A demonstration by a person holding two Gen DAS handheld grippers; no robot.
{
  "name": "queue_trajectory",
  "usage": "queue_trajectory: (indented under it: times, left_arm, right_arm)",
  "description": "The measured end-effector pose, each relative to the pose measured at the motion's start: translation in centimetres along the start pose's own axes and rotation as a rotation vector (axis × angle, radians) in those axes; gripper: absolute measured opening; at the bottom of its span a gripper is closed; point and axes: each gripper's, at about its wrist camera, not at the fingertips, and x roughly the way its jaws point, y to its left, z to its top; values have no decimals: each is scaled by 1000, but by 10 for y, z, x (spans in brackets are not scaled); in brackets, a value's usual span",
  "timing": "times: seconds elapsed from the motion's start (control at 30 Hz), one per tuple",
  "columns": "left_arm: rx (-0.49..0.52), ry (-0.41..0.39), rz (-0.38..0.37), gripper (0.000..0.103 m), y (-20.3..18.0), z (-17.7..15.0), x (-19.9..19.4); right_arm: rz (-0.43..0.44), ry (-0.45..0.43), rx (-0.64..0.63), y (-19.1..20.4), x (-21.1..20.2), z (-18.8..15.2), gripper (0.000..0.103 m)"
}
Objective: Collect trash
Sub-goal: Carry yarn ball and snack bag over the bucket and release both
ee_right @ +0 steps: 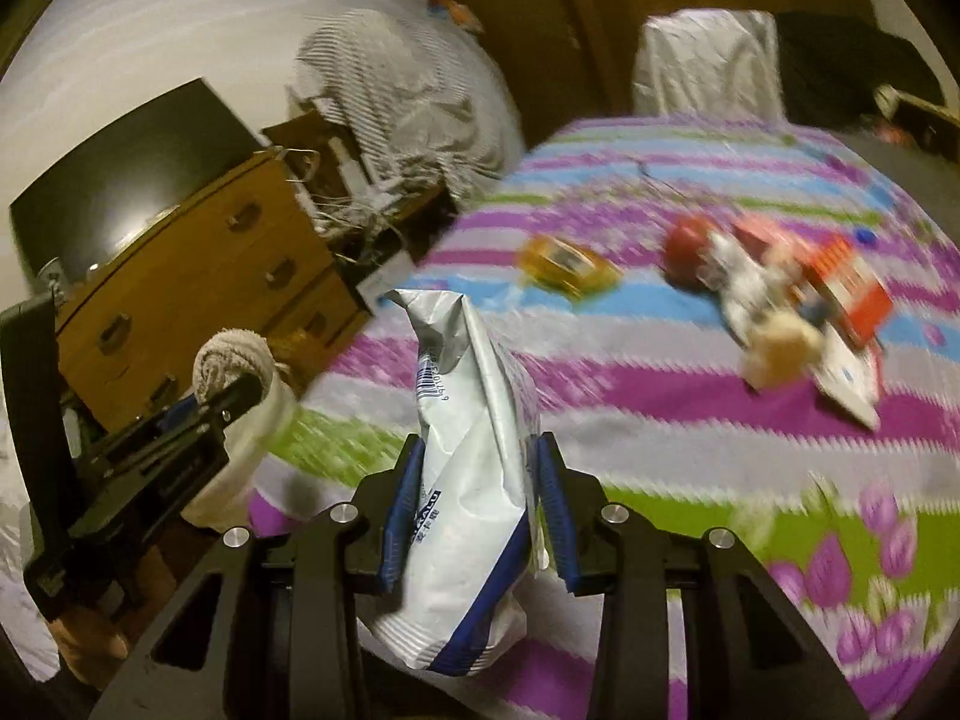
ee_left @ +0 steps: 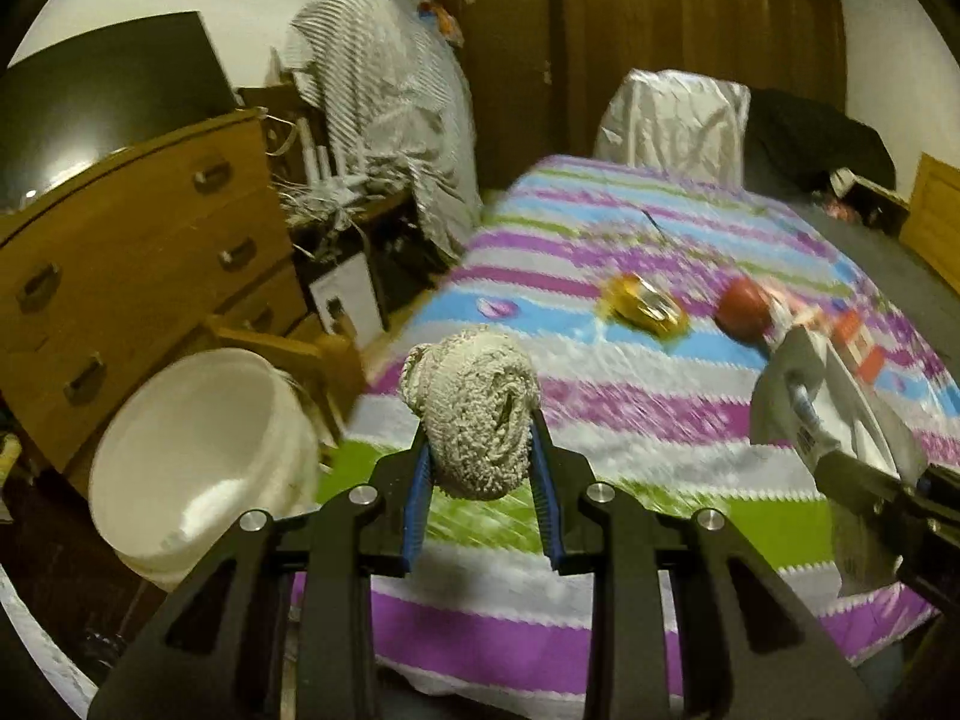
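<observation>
My left gripper [ee_left: 477, 438] is shut on a crumpled grey-white wad [ee_left: 474, 402], held just right of a white bucket [ee_left: 198, 450] beside the bed. My right gripper [ee_right: 480, 444] is shut on a white and blue snack bag [ee_right: 474, 480] that stands upright between its blue pads. In the right wrist view the left gripper [ee_right: 234, 396] shows at the left with the wad [ee_right: 231, 360] over the bucket [ee_right: 264, 438]. On the striped bedcover [ee_right: 600, 396] lie a yellow wrapper [ee_right: 564, 270], a red round thing [ee_right: 687, 243], an orange box [ee_right: 840, 282] and a beige wad [ee_right: 780, 348].
A wooden chest of drawers [ee_left: 138, 264] with a dark screen [ee_left: 108, 102] on top stands left of the bucket. Striped cloth [ee_left: 384, 108] is draped over clutter behind it. A white covered chair [ee_left: 672, 114] and dark wooden doors [ee_left: 600, 30] are beyond the bed.
</observation>
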Motion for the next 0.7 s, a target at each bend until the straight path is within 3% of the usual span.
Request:
queue_trajectory:
  times: [0.27, 0.53, 0.7]
  left_arm:
    - [-74, -49, 129, 28, 83, 31, -4]
    - [-133, -12, 280, 28, 175, 42, 16]
    - [-157, 35, 321, 28, 214, 36, 30]
  right_arm:
    - [120, 27, -141, 99, 53, 57, 40]
    - [208, 123, -269, 205, 119, 89, 40]
    - [234, 190, -340, 260, 160, 91, 40]
